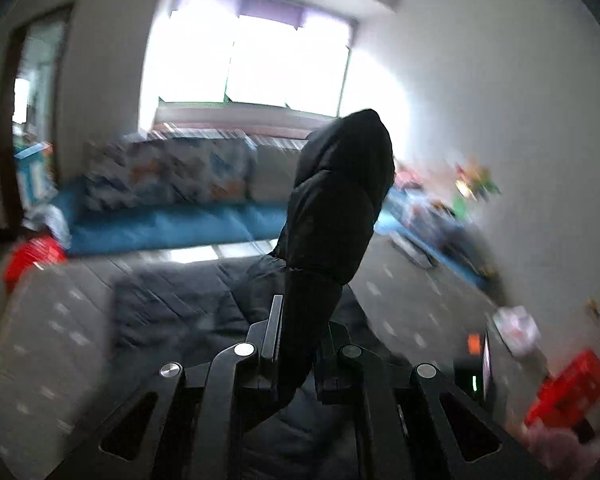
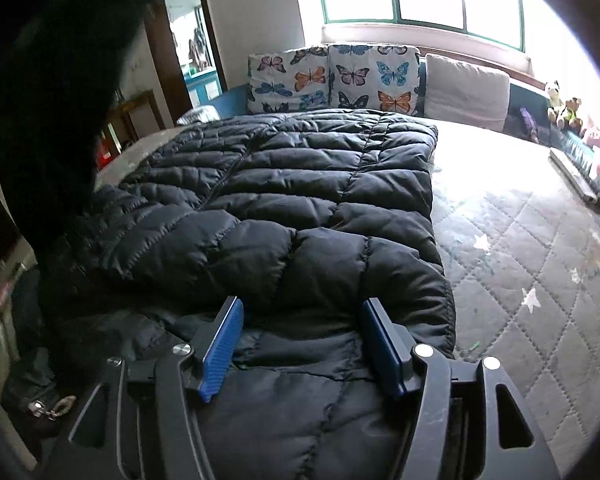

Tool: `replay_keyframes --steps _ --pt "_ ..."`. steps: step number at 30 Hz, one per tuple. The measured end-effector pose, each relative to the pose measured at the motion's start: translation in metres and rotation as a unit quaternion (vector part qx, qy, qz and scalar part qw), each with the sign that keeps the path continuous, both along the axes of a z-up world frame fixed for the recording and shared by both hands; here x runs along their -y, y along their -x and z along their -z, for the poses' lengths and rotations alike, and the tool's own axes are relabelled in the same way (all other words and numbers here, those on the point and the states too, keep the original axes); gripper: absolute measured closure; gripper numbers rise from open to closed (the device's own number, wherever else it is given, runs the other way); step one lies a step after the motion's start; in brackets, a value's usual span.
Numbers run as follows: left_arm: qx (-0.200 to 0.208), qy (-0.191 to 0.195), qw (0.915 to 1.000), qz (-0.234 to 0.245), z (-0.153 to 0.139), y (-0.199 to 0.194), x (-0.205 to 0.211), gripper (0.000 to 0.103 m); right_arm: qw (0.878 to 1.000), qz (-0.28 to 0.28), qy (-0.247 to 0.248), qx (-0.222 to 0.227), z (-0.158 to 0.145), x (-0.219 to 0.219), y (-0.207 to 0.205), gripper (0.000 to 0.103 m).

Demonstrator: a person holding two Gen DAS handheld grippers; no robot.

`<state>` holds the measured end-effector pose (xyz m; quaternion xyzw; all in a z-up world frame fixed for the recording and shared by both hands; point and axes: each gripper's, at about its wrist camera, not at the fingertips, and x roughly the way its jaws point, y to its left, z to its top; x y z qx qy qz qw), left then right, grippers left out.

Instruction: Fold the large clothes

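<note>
— Jacket (image 2: 300, 200) status? Start from the grippers.

— Left gripper (image 1: 296, 328) is clamped on a lifted sleeve (image 1: 340, 200); right gripper (image 2: 302, 344) hangs open over the hem — jacket lies flat on the bed (image 2: 520, 240).

— Progress?

— Early, I judge — sleeves and body folds remain.

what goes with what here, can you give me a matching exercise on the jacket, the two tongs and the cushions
Things:
1. left tongs
2. right tongs
3. black puffer jacket
4. butterfly cushions

States or places:
a. open, above the jacket
b. by the window, at the far end of the mattress
c. shut on a lifted part of the jacket
d. spread on the quilted mattress

Pairs: 1-c, 2-a, 3-d, 4-b
</note>
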<state>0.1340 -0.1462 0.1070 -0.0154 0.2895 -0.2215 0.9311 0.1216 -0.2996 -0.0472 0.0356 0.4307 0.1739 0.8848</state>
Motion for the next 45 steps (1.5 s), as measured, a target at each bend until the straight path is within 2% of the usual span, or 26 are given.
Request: replay_keyframes --steps 4,6,8,11,12,13,15,16,19,23,26,29,32,35,38,41,42,43,45 --pt "-0.078 -0.020 0.9960 0.039 0.075 0.005 0.064 0.092 0.999 0.011 -0.045 0.000 -0.005 0.011 0.002 0.035" --pt "-0.121 -0.028 0.9906 0.057 0.112 0.005 0.084 0.092 0.998 0.019 -0.056 0.001 -0.009 0.018 0.005 0.035" --pt "-0.132 -0.036 0.9885 0.064 0.138 0.011 0.091 0.091 0.998 0.024 -0.052 0.007 -0.013 0.022 0.008 0.035" --pt "-0.125 -0.065 0.9872 0.074 0.151 0.024 0.102 0.080 0.999 0.039 -0.032 0.016 -0.021 0.030 0.014 0.035" --pt "-0.123 -0.065 0.9868 0.082 0.151 0.026 0.104 0.069 0.999 0.043 -0.027 0.015 -0.023 0.032 0.015 0.035" --pt "-0.126 -0.060 0.9860 0.091 0.150 0.022 0.103 0.049 0.999 0.048 -0.020 0.014 -0.025 0.034 0.017 0.035" --pt "-0.131 -0.033 0.9843 0.114 0.151 0.016 0.103 0.025 0.998 0.063 0.000 0.013 -0.031 0.039 0.019 0.035" --pt "-0.126 -0.027 0.9846 0.119 0.147 0.021 0.103 0.019 0.997 0.074 0.010 0.015 -0.037 0.043 0.021 0.035" --pt "-0.101 -0.023 0.9860 0.131 0.122 0.037 0.097 0.016 0.995 0.090 0.012 0.033 -0.054 0.049 0.028 0.035" --pt "-0.080 0.002 0.9890 0.125 0.068 0.037 0.040 0.016 0.995 0.074 -0.007 0.066 -0.089 0.042 0.029 0.035" --pt "-0.074 0.018 0.9944 0.073 0.040 0.019 -0.017 0.016 0.997 0.033 -0.025 0.068 -0.101 0.020 0.016 0.033" --pt "-0.073 0.009 0.9973 0.007 0.028 -0.005 -0.067 0.016 0.998 -0.009 -0.032 0.060 -0.102 -0.006 -0.003 0.033" --pt "-0.087 -0.002 0.9934 -0.075 0.036 -0.027 -0.132 0.016 0.999 0.006 -0.032 0.039 -0.096 -0.012 -0.029 0.033" --pt "-0.121 0.026 0.9868 -0.105 0.057 -0.035 -0.183 0.016 0.997 0.050 -0.065 0.006 -0.081 0.007 -0.036 0.033" --pt "-0.150 0.057 0.9812 -0.108 0.080 -0.033 -0.214 0.016 0.992 0.061 -0.104 -0.032 -0.060 0.028 -0.025 0.033" --pt "-0.169 0.053 0.9799 -0.091 0.102 -0.027 -0.223 0.016 0.988 0.031 -0.137 -0.057 -0.047 0.030 -0.012 0.034" --pt "-0.170 0.042 0.9805 -0.089 0.110 -0.025 -0.221 0.016 0.989 0.024 -0.132 -0.064 -0.043 0.026 -0.008 0.049" --pt "-0.168 0.031 0.9816 -0.086 0.113 -0.022 -0.220 0.016 0.990 0.021 -0.117 -0.072 -0.039 0.022 -0.006 0.069" --pt "-0.163 0.013 0.9836 -0.076 0.114 -0.018 -0.215 0.016 0.995 0.018 -0.078 -0.064 -0.043 0.015 -0.001 0.082"
